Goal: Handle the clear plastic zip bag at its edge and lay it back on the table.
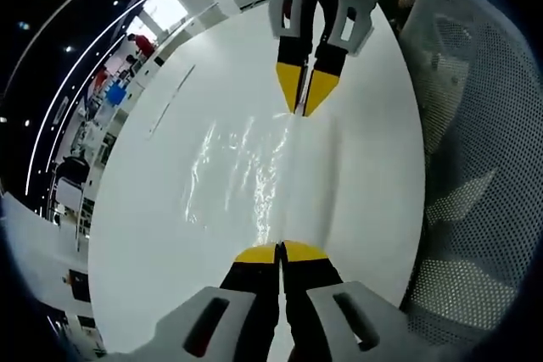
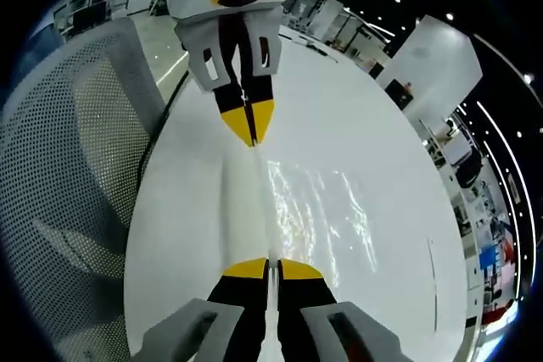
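Left tongs [image 1: 279,250]: jaws pressed together on the near edge of the clear zip bag [image 1: 254,167].
Right tongs [image 2: 267,265]: jaws likewise closed on the opposite edge of the bag.
Bag: stretched taut between both tongs above the white tabletop [image 1: 365,175], wrinkles glinting.
Mesh chair [image 1: 475,142]: just beside the tabletop's edge.
Background: office desks well beyond.

The place looks like a large open-plan office or lab hall. A white round bench [image 1: 356,167] stands beside a grey mesh office chair [image 1: 484,125]. Long strip lights [image 2: 501,137] cross a dark ceiling above rows of distant desks [image 1: 93,125].
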`<control>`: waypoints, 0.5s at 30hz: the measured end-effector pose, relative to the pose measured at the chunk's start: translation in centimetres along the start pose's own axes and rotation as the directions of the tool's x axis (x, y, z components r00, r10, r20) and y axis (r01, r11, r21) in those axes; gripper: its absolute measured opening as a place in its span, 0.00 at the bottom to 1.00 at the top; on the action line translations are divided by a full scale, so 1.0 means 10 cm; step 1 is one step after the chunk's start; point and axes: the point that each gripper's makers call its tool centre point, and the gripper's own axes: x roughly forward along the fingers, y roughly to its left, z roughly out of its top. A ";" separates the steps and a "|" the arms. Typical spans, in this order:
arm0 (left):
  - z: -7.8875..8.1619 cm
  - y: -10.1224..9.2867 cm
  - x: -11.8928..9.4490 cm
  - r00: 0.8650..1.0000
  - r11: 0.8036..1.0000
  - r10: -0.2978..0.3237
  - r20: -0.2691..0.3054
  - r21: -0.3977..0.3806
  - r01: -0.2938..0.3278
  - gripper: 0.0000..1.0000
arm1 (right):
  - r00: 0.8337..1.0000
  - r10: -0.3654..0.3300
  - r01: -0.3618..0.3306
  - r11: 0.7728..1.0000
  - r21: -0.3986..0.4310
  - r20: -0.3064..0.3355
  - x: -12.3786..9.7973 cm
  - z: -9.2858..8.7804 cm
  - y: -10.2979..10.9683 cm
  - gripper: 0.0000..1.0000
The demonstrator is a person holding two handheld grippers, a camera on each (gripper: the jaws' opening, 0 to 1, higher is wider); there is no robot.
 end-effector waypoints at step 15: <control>-0.03 0.00 0.01 1.000 1.000 0.000 0.004 -0.007 0.000 0.00 | 1.000 -0.005 0.005 1.000 0.005 -0.013 -0.02 -0.10 0.00 0.00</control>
